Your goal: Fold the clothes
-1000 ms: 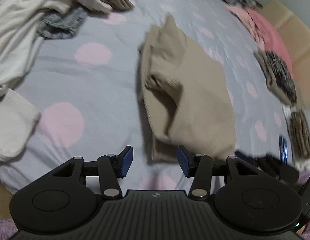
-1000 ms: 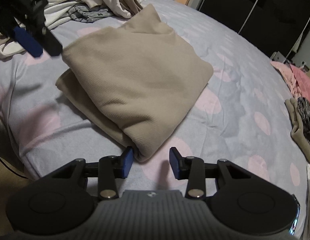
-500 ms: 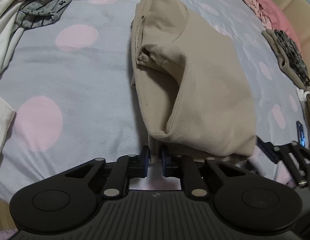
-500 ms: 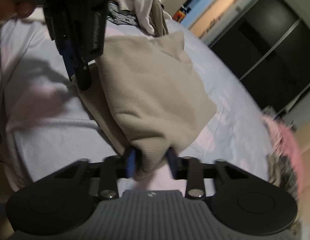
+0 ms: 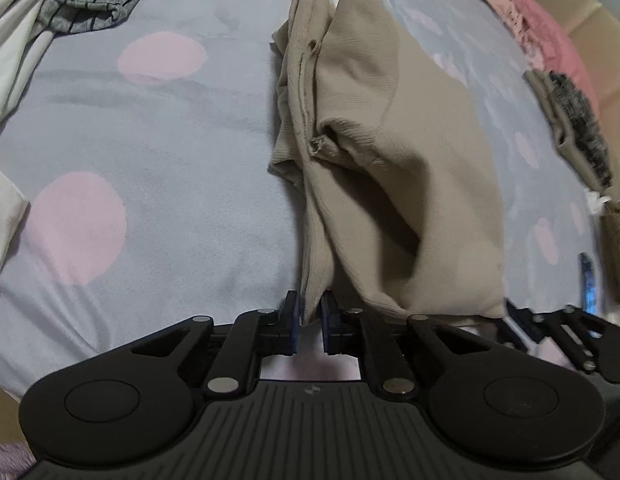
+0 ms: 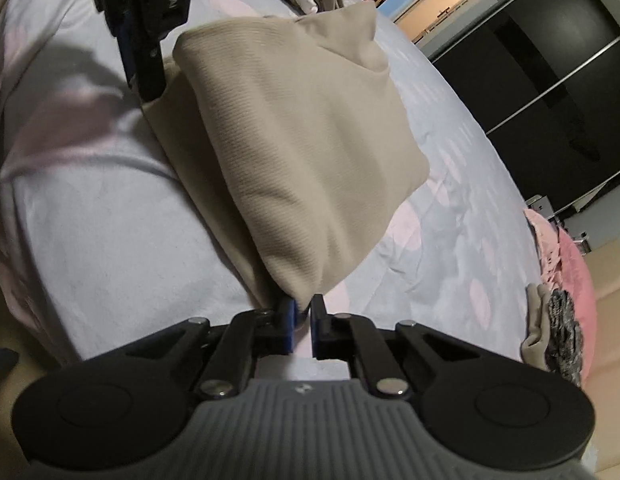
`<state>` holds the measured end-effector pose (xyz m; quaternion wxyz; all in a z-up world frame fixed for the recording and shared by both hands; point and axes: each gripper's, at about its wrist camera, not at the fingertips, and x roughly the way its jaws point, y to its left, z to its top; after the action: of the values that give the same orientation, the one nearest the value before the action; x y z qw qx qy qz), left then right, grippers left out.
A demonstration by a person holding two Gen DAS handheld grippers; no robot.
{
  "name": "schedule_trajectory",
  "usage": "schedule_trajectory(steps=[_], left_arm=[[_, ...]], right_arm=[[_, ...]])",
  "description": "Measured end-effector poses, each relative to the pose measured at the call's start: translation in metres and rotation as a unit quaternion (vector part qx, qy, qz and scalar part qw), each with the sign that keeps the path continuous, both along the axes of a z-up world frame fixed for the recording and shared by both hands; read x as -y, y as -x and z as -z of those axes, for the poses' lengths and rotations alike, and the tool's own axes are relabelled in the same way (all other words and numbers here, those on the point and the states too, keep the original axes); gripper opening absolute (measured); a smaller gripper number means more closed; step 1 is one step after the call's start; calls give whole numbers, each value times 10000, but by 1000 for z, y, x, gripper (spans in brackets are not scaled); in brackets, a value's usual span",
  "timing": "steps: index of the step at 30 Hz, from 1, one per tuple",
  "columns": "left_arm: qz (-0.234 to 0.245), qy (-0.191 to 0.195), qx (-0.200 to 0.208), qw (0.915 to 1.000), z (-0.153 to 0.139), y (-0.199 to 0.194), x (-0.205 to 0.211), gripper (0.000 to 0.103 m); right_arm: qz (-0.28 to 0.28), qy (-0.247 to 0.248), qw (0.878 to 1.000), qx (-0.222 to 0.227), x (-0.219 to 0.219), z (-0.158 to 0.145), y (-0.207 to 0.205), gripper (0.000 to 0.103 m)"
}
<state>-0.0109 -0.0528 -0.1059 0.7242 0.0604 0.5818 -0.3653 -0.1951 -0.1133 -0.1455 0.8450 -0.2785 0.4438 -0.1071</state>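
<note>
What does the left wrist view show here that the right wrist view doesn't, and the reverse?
Left wrist only: the striped grey garment and the beige garment's open layered edges.
Right wrist only: the dark sliding doors and the lit doorway.
Both: the folded beige garment on the dotted bedsheet, with the left hand-held gripper and closing right hand-held gripper pinching its near edge.

Each hand-held gripper is matte black plastic. The left hand-held gripper (image 5: 310, 322) has a ribbed body with a small round emblem, two round discs at the sides, and angled linkage arms fastened with silver screws. Its fingers (image 5: 291, 320) carry blue pads. The right hand-held gripper (image 6: 303, 322) has the same build, with a greyer ribbed body, silver screws, and blue-padded fingers (image 6: 288, 326).
</note>
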Motion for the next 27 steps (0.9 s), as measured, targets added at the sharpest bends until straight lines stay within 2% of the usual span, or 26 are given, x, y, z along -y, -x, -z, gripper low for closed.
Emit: schedule_trajectory(steps=[4,8,10,11,16,18,22,27], left_arm=[[-118,298,157,9994,-22,-1,-15,13],[-243,884,240,9955,-43,-6,-19,29],[-161,1032,367,9939,-49,-3,-8,36],[-105,1052,447,9934,-51,0,-3,37],[79,1056,890,9904,-61,13,19,36],[148,1061,1019,9890,-65,17,25,28],[464,1084,1199,9858,-67,28,32,26],[515,429,1203,9905,-42,29,40,18]], right_arm=[[65,-234,9997,52,3,-8,3,9],[-1,-258,9996,105,-3,-14,9,11],[13,-314,9994,121,-4,-18,11,13],[31,-356,9993,135,-3,-20,11,17],[148,-788,9955,511,6,-39,16,18],[156,-927,9927,754,7,-48,20,17],[241,-1222,9834,1317,16,-61,17,17],[373,-1764,9743,1351,30,-56,0,17]])
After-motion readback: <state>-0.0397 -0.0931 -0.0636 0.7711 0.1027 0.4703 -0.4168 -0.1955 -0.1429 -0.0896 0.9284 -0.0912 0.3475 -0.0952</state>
